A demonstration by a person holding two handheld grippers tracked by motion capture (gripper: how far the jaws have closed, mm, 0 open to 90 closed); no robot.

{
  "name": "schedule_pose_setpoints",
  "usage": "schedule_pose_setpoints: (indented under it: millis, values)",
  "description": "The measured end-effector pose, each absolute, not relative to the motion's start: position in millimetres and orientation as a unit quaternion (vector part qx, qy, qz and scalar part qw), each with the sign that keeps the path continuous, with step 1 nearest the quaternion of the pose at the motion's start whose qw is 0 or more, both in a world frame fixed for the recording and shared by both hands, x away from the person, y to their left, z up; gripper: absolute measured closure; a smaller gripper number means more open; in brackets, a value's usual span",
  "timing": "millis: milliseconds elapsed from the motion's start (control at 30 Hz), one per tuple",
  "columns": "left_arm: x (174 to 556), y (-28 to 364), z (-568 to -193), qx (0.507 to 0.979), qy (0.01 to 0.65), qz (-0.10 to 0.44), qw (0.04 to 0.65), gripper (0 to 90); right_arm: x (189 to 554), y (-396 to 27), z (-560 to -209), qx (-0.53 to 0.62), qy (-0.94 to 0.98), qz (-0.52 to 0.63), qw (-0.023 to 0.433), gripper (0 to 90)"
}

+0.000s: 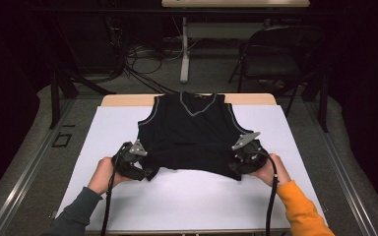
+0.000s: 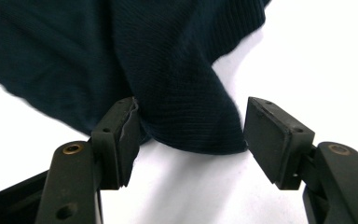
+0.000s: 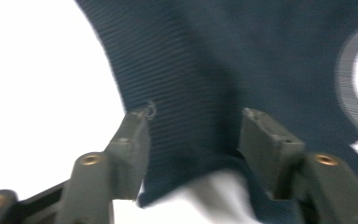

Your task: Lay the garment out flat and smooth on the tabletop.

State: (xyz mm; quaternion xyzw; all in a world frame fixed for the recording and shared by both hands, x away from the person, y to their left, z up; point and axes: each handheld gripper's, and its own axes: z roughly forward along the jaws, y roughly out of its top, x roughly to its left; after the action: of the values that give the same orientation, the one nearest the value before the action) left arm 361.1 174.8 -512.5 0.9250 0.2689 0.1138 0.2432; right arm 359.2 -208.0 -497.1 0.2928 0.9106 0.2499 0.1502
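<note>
Knitwear, a dark sleeveless vest (image 1: 192, 132) with pale trim at neck and armholes, lies on the white table (image 1: 192, 206) with its lower part folded up toward the chest; it looks light, soft and limp, so it should drape and crease rather than hold shape, best taken at the folded corners. Left gripper (image 2: 193, 133) stands about half open, its pads not pinching the fold between them; right gripper (image 3: 193, 140) looks likewise parted over the cloth, though blur hides contact; no containers appear.
</note>
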Motion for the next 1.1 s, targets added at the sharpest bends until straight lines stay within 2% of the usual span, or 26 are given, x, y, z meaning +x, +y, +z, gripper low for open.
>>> schedule_pose_setpoints:
  millis: [133,300,367,467,533,633,933,1100]
  values:
    - [368.5,166.3,-529.6,0.931,0.27,0.1,0.224,38.7,367.8,-192.8,-523.0,0.285,0.924,0.226,0.119,36.8]
    - [374.8,164.7,-536.3,0.932,0.267,0.102,0.222,48.0,374.6,-193.6,-538.0,0.295,0.927,0.207,0.101,43.3]
    - [377.3,167.4,-537.9,0.929,0.274,0.092,0.233,51.8,374.5,-195.4,-538.6,0.298,0.925,0.215,0.1,48.7]
    - [380.8,172.1,-539.8,0.924,0.279,0.066,0.252,64.5,372.6,-195.9,-537.9,0.3,0.922,0.216,0.114,67.2]
    - [380.8,172.4,-540.3,0.923,0.278,0.058,0.258,73.4,371.2,-195.3,-537.6,0.298,0.923,0.213,0.12,76.1]
    - [379.7,170.5,-539.5,0.926,0.27,0.066,0.254,80.4,370.7,-195.0,-537.6,0.293,0.923,0.208,0.135,81.4]
    - [373.2,179.3,-530.5,0.927,0.263,0.065,0.261,83.0,364.2,-204.8,-525.3,0.294,0.921,0.224,0.12,82.3]
    - [357.7,183.7,-524.3,0.928,0.251,0.043,0.27,82.9,348.9,-210.8,-516.9,0.285,0.924,0.233,0.106,82.3]
